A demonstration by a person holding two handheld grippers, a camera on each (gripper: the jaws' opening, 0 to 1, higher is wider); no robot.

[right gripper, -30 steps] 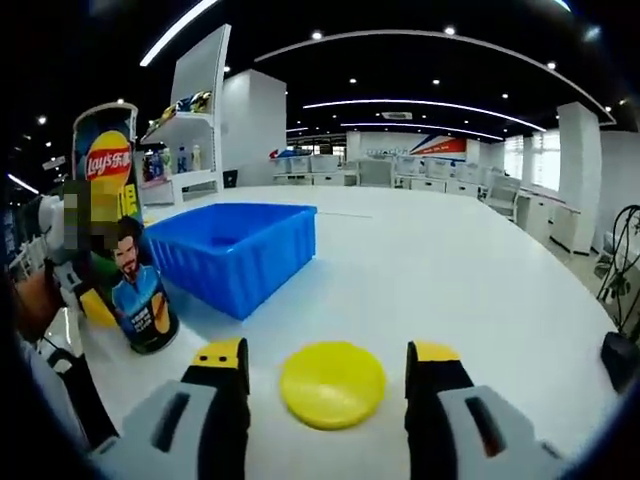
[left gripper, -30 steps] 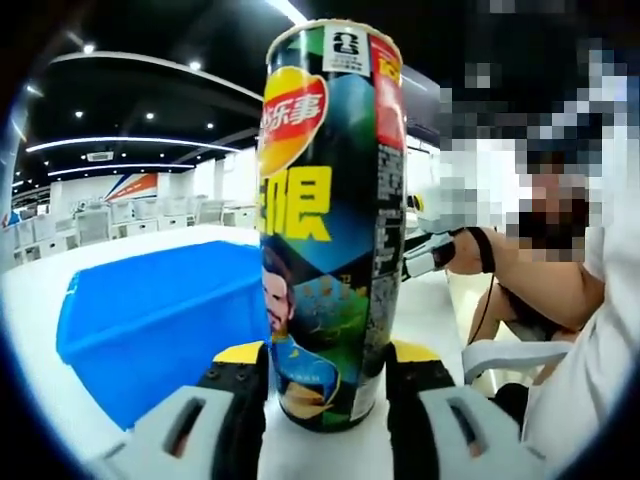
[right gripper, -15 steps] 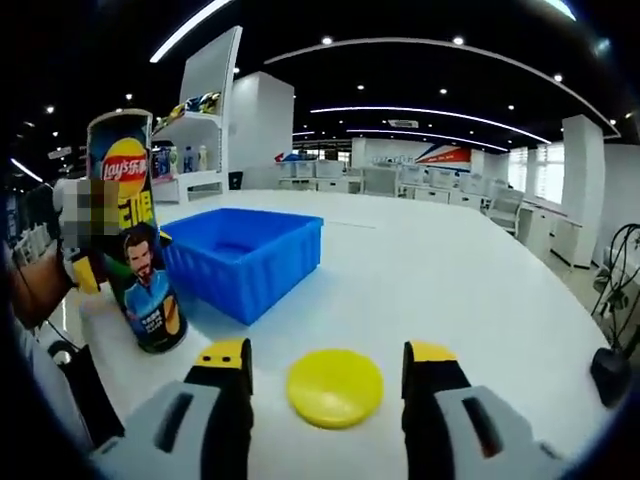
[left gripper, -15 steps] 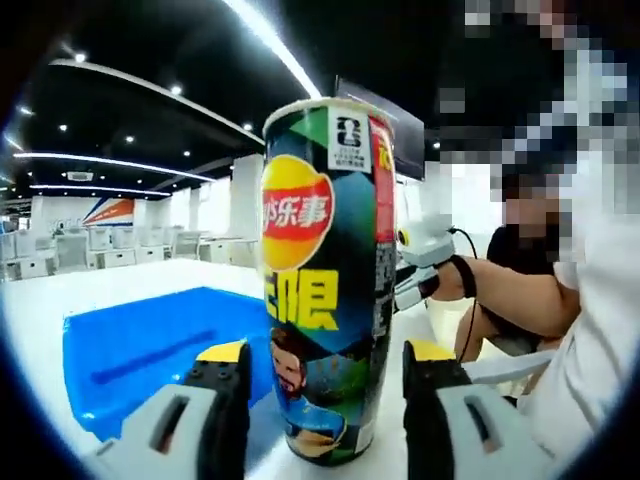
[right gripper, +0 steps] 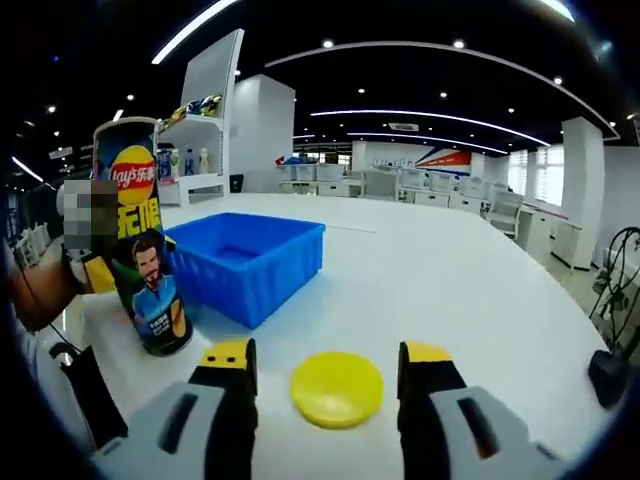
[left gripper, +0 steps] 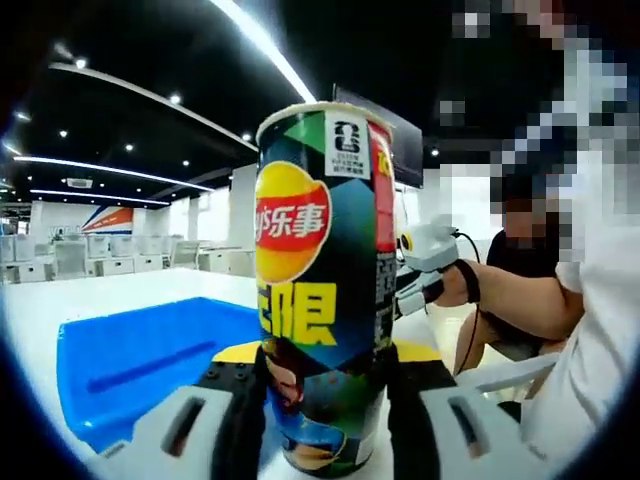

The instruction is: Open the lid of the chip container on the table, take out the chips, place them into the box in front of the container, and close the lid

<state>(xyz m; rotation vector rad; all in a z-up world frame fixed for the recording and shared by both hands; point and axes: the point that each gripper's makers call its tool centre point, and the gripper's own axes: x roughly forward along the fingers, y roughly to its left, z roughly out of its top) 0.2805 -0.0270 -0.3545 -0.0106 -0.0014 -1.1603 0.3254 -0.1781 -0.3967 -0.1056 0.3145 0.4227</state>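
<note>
— Fingers of the left gripper (left gripper: 323, 372)?
— Clamped on the tall printed chip can (left gripper: 322, 290); its base is cut off.
— And the right gripper (right gripper: 326, 366)?
— Spread apart, round yellow plastic lid (right gripper: 337, 388) between its fingers, blue plastic box (right gripper: 254, 262) beyond.

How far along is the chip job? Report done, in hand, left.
Done: the round yellow plastic lid is off, lying flat on the white table between the right gripper's open jaws. In hand: the left gripper clamps the tall Lay's chip canister low on its body. Left: getting chips into the blue plastic box, which looks empty, then relidding.
</note>
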